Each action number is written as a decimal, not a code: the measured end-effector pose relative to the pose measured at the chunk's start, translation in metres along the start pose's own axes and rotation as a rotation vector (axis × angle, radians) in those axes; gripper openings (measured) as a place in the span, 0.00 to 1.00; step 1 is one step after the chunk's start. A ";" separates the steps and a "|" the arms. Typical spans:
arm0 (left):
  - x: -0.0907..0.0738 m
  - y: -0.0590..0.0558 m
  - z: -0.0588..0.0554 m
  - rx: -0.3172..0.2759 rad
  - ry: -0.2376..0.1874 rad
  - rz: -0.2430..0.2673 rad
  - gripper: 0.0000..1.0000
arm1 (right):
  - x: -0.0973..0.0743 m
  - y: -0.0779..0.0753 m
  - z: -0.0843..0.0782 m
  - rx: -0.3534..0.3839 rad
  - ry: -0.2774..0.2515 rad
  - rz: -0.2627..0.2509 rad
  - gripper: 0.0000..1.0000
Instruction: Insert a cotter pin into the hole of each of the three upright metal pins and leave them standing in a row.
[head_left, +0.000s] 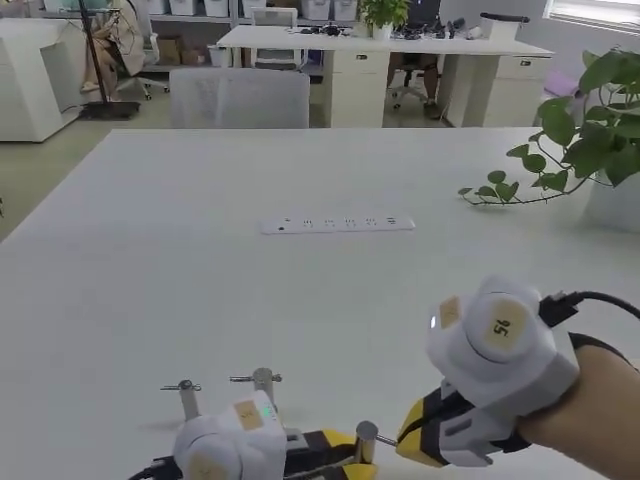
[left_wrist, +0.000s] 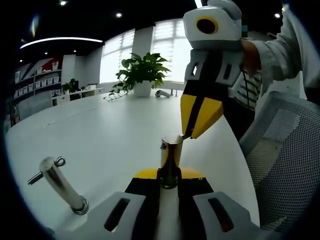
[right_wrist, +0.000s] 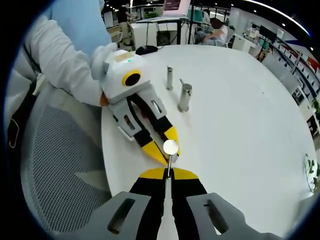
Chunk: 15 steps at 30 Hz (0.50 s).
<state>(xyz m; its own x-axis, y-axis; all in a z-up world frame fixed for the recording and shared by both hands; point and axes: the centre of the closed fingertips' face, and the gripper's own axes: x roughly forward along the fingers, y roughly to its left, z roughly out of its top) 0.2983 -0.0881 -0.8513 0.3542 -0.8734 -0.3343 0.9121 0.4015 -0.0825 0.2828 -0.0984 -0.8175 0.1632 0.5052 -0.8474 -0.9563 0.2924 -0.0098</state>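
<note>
Cotter pin (right_wrist: 169, 162) clenched in right gripper (right_wrist: 169, 176), lower centre of right gripper view, tip at head of upright metal pin (left_wrist: 171, 150), itself grasped by left gripper (left_wrist: 169, 177). Just behind, lower left of head view, second pin (head_left: 263, 385) and third pin (head_left: 188, 400), each carrying a cotter. Mid-frame, power strip (head_left: 338, 224); upper right, plant (head_left: 590, 130).
</note>
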 end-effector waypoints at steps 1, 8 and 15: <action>0.000 0.000 0.000 0.000 0.000 -0.001 0.11 | 0.001 0.000 0.001 -0.001 0.000 0.000 0.04; 0.001 0.000 0.000 -0.002 0.000 -0.001 0.11 | 0.006 0.000 0.010 -0.014 -0.010 0.003 0.04; 0.001 0.000 -0.001 -0.002 0.000 -0.001 0.11 | 0.007 0.000 0.010 -0.022 -0.005 0.006 0.05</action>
<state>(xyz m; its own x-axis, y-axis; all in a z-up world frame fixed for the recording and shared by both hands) 0.2982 -0.0891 -0.8524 0.3534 -0.8737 -0.3344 0.9119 0.4014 -0.0851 0.2867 -0.0868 -0.8177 0.1581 0.5107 -0.8451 -0.9623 0.2714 -0.0161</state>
